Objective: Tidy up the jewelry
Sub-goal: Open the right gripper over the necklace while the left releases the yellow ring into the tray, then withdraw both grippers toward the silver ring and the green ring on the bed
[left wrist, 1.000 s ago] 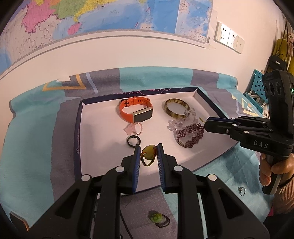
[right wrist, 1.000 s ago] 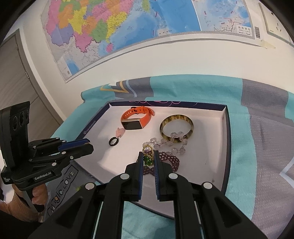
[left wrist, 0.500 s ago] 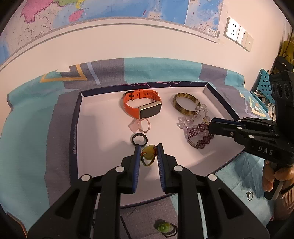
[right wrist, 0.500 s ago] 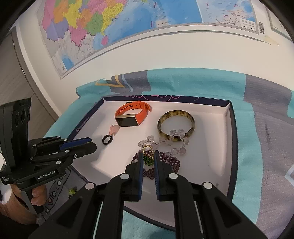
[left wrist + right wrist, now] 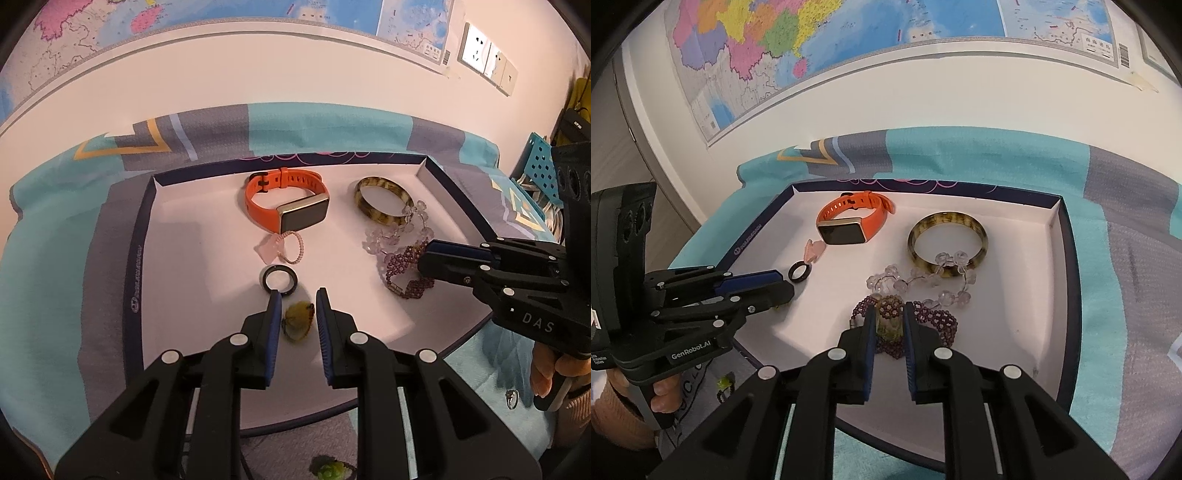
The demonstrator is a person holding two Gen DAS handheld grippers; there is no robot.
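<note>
Left gripper (image 5: 297,314): jaws narrow, clamped on green-stone ring (image 5: 297,320) low over tray (image 5: 137,258).
Right gripper (image 5: 889,325): jaws opening, beaded ring (image 5: 889,325) between them, above purple bracelet (image 5: 934,321).
Risk: released ring snags bracelet beads.

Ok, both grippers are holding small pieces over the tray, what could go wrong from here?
1. The right gripper's jaws are opening with the gold-green piece between them, over the purple bracelet; it may drop into the beads and tangle.
2. The left gripper holds its green charm close to the black ring; setting it down there could knock the ring.
3. A silver ring lies on the cloth outside the tray and could be missed.
</note>
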